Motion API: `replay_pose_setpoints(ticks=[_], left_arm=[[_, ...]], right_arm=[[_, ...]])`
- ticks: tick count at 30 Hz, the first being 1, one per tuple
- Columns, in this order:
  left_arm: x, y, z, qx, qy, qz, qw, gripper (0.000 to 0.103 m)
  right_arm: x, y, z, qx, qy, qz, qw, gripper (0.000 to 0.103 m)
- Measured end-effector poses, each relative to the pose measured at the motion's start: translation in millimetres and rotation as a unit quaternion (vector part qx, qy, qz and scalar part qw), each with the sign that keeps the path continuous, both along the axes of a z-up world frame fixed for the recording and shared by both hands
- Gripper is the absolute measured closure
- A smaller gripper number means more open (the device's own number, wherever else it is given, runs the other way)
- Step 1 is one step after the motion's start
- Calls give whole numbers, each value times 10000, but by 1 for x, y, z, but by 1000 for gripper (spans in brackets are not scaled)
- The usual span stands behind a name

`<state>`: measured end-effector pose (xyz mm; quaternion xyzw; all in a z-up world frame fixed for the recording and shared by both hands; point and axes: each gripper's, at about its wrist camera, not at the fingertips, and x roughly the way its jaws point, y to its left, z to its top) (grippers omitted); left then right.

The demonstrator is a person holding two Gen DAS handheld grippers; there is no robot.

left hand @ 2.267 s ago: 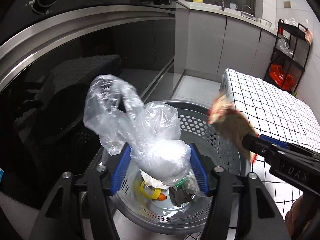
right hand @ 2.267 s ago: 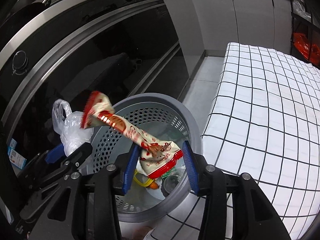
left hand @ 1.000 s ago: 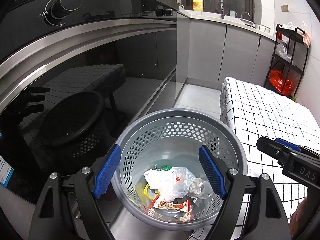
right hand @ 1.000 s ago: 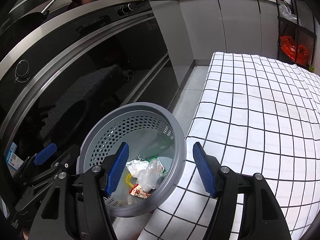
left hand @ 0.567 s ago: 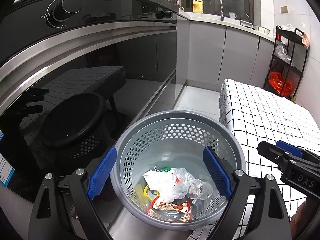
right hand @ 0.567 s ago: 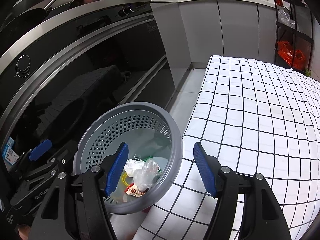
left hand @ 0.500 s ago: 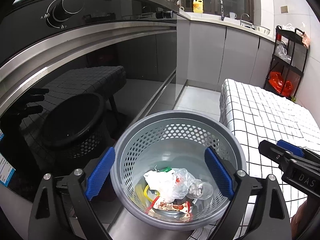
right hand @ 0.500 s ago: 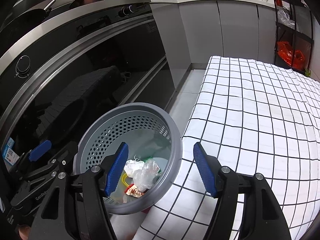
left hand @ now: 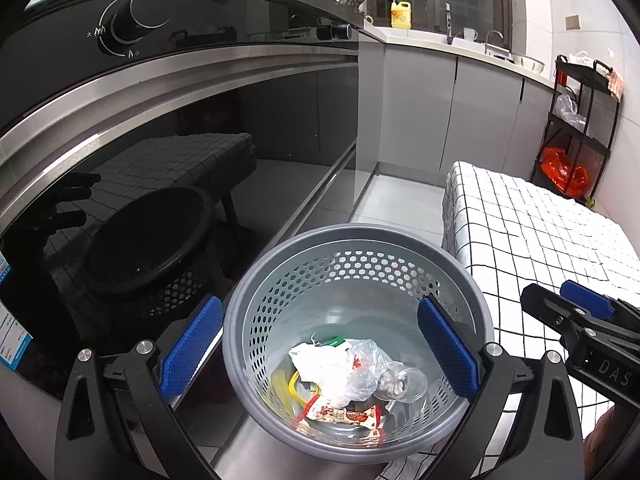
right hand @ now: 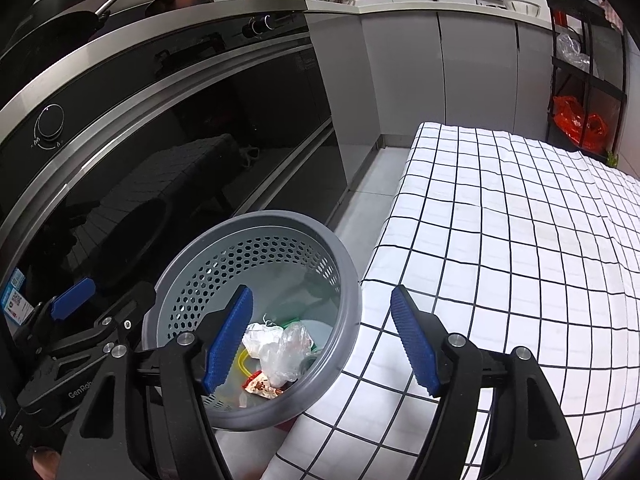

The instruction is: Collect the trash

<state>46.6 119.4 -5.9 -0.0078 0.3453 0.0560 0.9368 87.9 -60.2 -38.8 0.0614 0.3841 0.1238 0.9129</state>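
A grey perforated trash basket stands on the floor beside the table; it also shows in the right wrist view. Inside lie a clear plastic bag, a red snack wrapper, a small glass jar and yellow scraps. In the right wrist view the bag and wrapper show too. My left gripper is open and empty above the basket. My right gripper is open and empty above the basket's right rim. The right gripper also shows in the left wrist view.
A black oven front with a knob runs along the left. A table with a white checked cloth lies to the right. Grey cabinets and a black rack with a red bag stand at the back.
Both grippers let go of the plastic bag and the snack wrapper, which now lie in the basket. Both grippers have opened and pulled back and up a little.
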Motion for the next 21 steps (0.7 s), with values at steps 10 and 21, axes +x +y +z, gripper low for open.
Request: replay_pose_setpoints(ticks=[10, 21], left_arm=[[0, 2, 1, -19, -12, 35, 10000, 7], [0, 3, 1, -5, -30, 80, 10000, 7]], right_arm=[[-3, -2, 3, -53, -114, -15, 9999, 31], [-7, -2, 4, -129, -185, -24, 9997, 28]])
